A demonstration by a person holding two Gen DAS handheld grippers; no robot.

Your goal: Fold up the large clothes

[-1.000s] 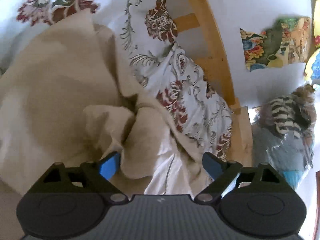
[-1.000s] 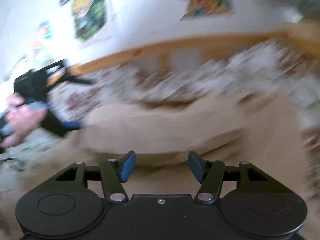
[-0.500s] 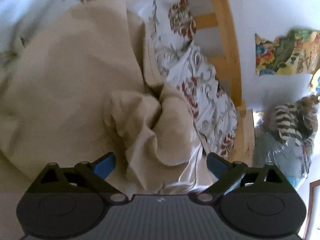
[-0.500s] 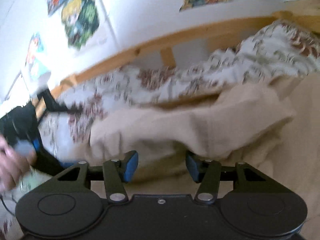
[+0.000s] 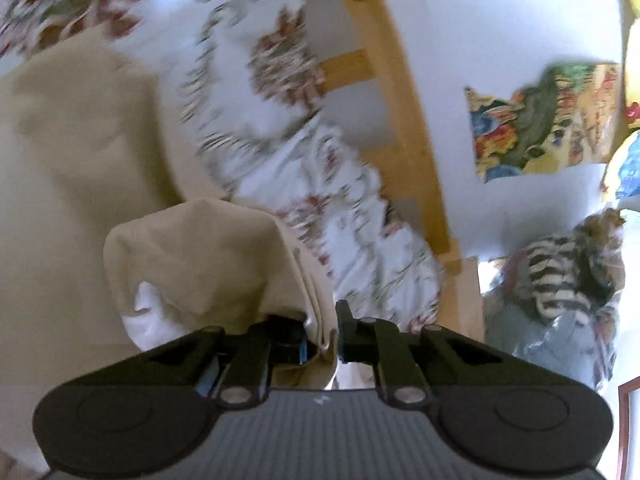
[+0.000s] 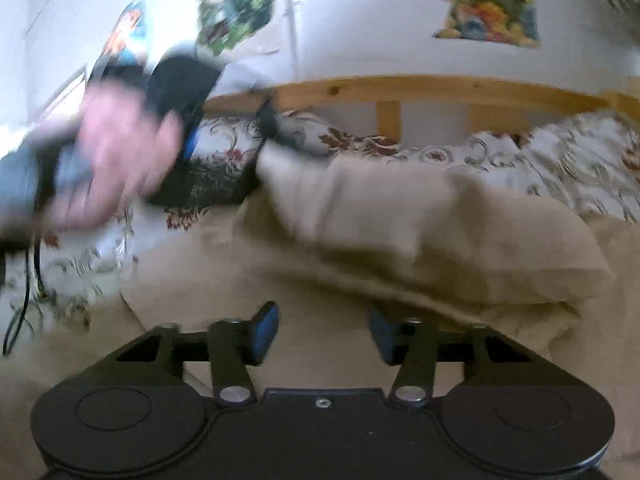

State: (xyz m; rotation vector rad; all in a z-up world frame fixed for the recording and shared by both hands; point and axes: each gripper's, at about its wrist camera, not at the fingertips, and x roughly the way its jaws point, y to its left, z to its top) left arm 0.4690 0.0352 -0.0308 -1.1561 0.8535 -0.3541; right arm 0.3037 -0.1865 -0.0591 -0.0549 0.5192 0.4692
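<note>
A large beige garment lies crumpled on a floral bed cover. My left gripper has its jaws closing, and its pads pinch a bunched fold of the garment that rises in front of it. In the right wrist view the same gripper, blurred and held by a hand, lifts one end of the beige garment. My right gripper hovers low over the beige cloth. Its jaws are closing but stand apart, with nothing pinched between them.
A wooden bed rail runs behind the bed cover, below a white wall with colourful posters. A bag with striped cloth sits past the bed's corner. A dark cable trails over the cover at the left.
The left gripper went from wide open to shut on the bunched beige fold and rose with it. The right gripper's jaws narrowed a little. The hand moved up and nearer in the right view.
</note>
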